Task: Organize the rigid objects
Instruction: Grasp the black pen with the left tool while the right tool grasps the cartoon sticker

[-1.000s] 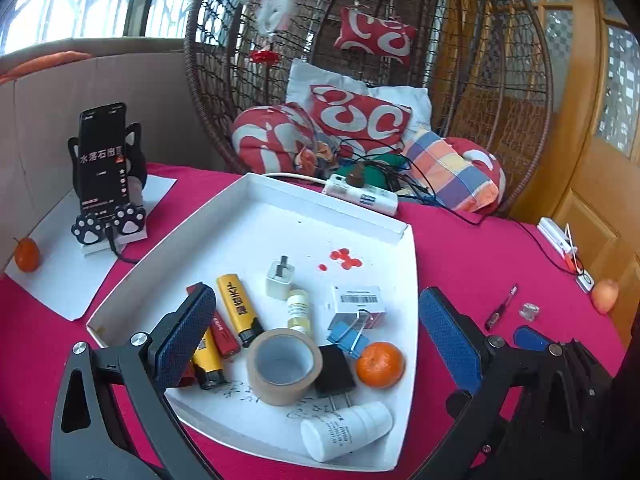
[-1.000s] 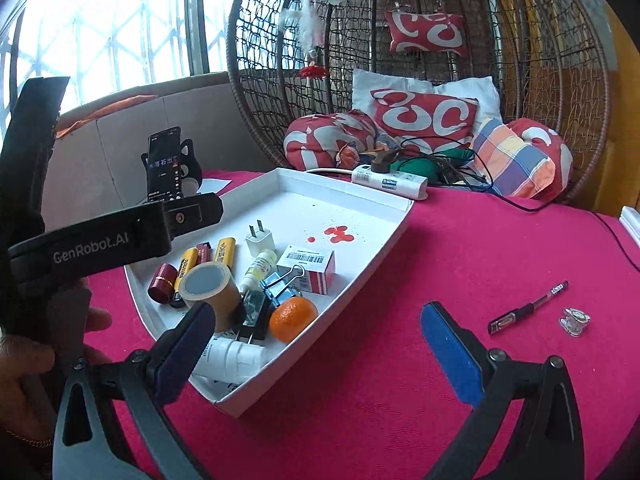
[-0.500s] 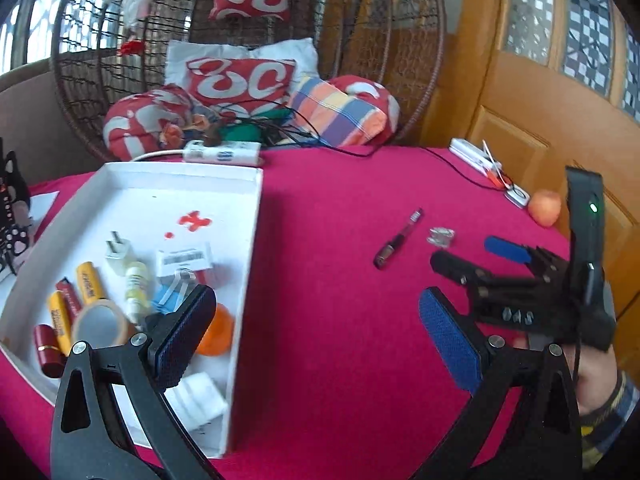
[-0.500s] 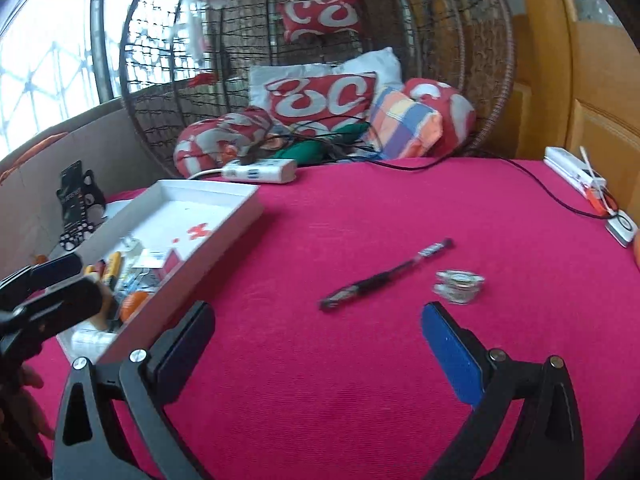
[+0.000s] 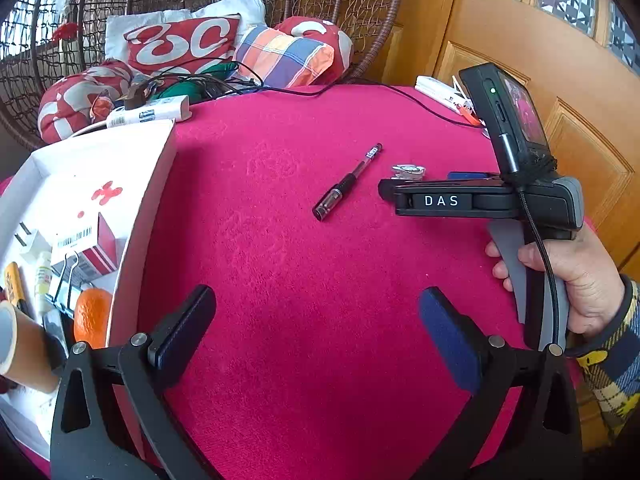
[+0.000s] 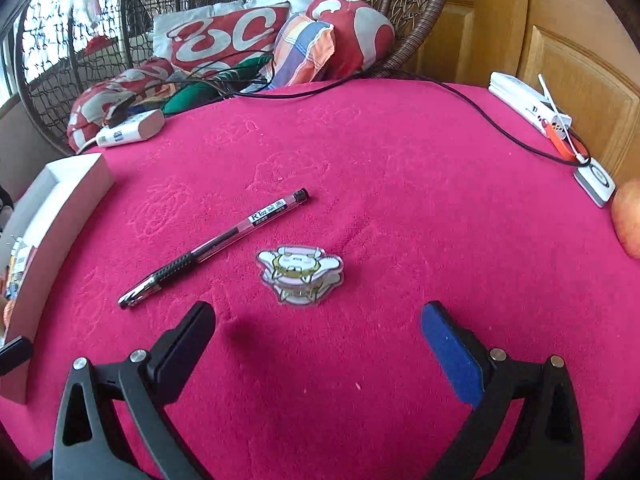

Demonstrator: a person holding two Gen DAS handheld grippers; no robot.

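On the pink tablecloth (image 6: 400, 168) a cartoon clip (image 6: 300, 274) lies just beside a gel pen (image 6: 216, 242), bare cloth all around them. Right gripper (image 6: 318, 340) hovers near the clip, spread wide and empty. Left gripper (image 5: 316, 320), equally wide, hangs beside the white tray's (image 5: 148, 200) edge.

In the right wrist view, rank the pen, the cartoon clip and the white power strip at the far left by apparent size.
1. Pen, by far the longest.
2. and 3. Cartoon clip and white power strip look alike in extent; the strip lies much farther away, so I won't rank them.
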